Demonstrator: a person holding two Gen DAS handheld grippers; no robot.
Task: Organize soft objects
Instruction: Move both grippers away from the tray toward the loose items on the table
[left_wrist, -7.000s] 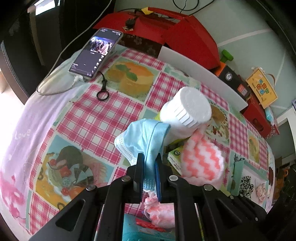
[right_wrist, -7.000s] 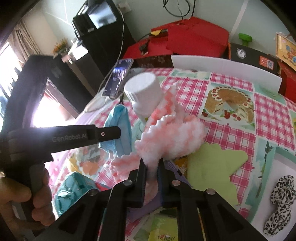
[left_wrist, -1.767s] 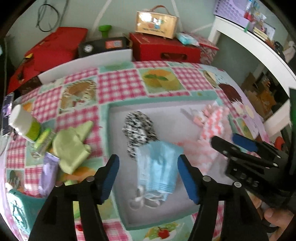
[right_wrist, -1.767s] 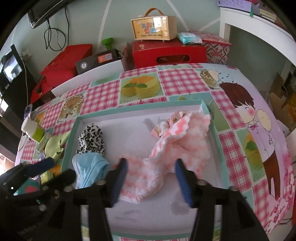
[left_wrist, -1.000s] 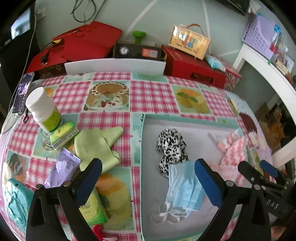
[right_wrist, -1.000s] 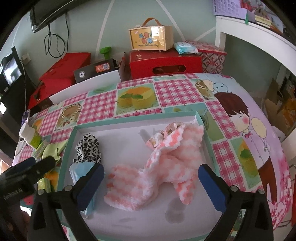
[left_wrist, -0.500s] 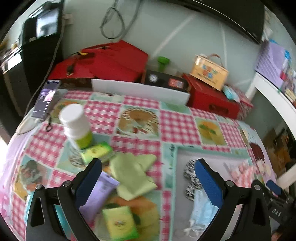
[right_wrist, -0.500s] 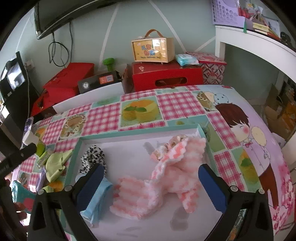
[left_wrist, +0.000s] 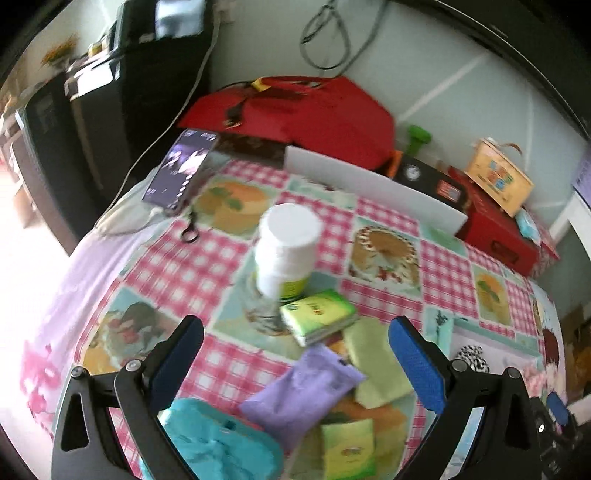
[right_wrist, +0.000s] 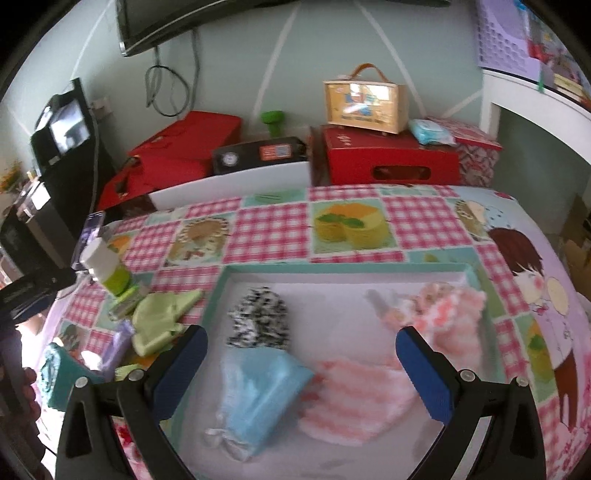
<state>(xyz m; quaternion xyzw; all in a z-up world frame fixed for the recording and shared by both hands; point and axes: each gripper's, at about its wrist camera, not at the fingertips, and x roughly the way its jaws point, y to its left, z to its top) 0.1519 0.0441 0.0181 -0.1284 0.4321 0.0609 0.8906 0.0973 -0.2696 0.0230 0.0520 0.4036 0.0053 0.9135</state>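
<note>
My left gripper (left_wrist: 295, 360) is open and empty above a cluster at the table's left: a green cloth (left_wrist: 376, 363), a purple pouch (left_wrist: 303, 393), green tissue packs (left_wrist: 319, 317) and a teal pouch (left_wrist: 218, 446). My right gripper (right_wrist: 301, 369) is open and empty above the shallow tray (right_wrist: 218, 295). In the tray lie a blue face mask (right_wrist: 258, 384), a pink-white knitted cloth (right_wrist: 354, 395) and a leopard-print scrunchie (right_wrist: 258, 317). The green cloth (right_wrist: 159, 317) lies just left of the tray.
A white-capped bottle (left_wrist: 286, 249) stands behind the cluster. A phone (left_wrist: 181, 170) on a cable lies at the far left corner. Red boxes (right_wrist: 388, 158), a white board (left_wrist: 373, 192) and a yellow carry case (right_wrist: 365, 98) line the back edge.
Both grippers let go of the mask and the pink cloth in the tray and opened wide. The left gripper has swung left to the cluster; the right has pulled back a little.
</note>
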